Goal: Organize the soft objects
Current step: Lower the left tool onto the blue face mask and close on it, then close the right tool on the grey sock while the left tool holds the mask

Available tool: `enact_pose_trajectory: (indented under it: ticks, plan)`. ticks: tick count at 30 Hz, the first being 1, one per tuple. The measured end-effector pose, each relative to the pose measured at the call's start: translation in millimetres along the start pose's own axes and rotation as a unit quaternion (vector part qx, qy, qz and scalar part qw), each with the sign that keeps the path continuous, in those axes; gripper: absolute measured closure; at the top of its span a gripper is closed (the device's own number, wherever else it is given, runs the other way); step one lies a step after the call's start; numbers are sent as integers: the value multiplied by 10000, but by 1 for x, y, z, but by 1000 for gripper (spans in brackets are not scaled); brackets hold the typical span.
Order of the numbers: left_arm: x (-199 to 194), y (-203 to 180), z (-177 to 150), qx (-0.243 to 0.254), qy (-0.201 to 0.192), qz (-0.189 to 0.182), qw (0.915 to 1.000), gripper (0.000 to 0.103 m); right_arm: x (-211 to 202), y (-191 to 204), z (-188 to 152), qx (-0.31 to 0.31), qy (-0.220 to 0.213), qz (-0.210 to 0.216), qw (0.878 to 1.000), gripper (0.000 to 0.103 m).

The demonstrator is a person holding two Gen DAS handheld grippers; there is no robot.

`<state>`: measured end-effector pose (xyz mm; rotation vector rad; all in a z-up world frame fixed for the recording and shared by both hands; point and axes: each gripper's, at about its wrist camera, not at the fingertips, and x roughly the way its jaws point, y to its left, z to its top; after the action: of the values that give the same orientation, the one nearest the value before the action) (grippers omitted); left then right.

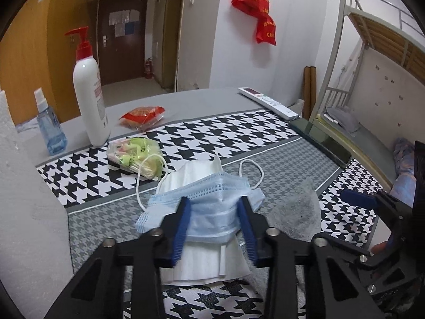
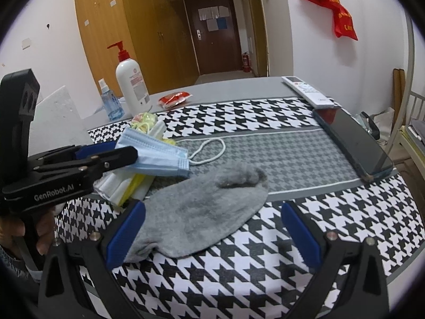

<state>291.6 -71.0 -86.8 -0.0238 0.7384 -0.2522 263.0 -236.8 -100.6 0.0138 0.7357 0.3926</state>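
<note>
At the lower centre of the left wrist view, the left gripper (image 1: pixel 216 207) has its two blue-padded fingers (image 1: pixel 180 228) clenched on the sides of a light blue face mask (image 1: pixel 209 204), the cloth bunched and lifted slightly between them. Under the mask lies a stack of white masks (image 1: pixel 202 265) on the houndstooth tablecloth (image 1: pixel 87 175), and a white ear loop (image 1: pixel 252 172) curls out toward the right of the frame. Just beyond the blue mask, toward the upper left, sits a clear packet of yellow-green masks (image 1: pixel 134 156). In the right wrist view the same blue mask appears left of centre, pinched at the tip of the left gripper, which enters from the left edge with a hand (image 2: pixel 39 228) wrapped around its grip. Across the lower half of that view the right gripper (image 2: pixel 212 218) stands released, its jaws wide apart, with a grey sock (image 2: pixel 202 210) lying flat on the cloth; the sock's cuff end touches the left-hand pad while the other pad is well clear of it. Farther back on the table, upper left in both views, stand a white pump bottle (image 2: pixel 131 85) with a red top and a small blue spray bottle (image 2: pixel 110 103), with a red snack packet (image 2: pixel 174 98) just beside them. Along the right side lie a white remote control (image 2: pixel 308 91) and a dark phone (image 2: pixel 353 143).
</note>
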Motion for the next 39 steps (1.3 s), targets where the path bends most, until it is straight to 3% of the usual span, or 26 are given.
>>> enact_pose_trajectory:
  ticks: [7,20,27,30,32,39]
  plan:
    - [-9,-2,-3,64,-185,-138,9997,85,4,2,3,-72,47,-14,10000,0]
    - [-29,8,-3,-156,-486,-586,9970,85,17,17,4,-315,300,41,9990,0]
    - [-36,13,-3,-271,-655,-536,9960,85,31,27,1,-525,595,-12,9969,1]
    - [-40,11,-4,-231,-721,-529,9957,85,32,27,1,-558,636,-11,9964,13]
    - [-41,11,-4,-202,-749,-544,9955,85,35,26,0,-576,704,-66,9958,28]
    - [-44,12,-5,-220,-825,-521,9950,85,34,34,-5,-923,640,-257,9933,48]
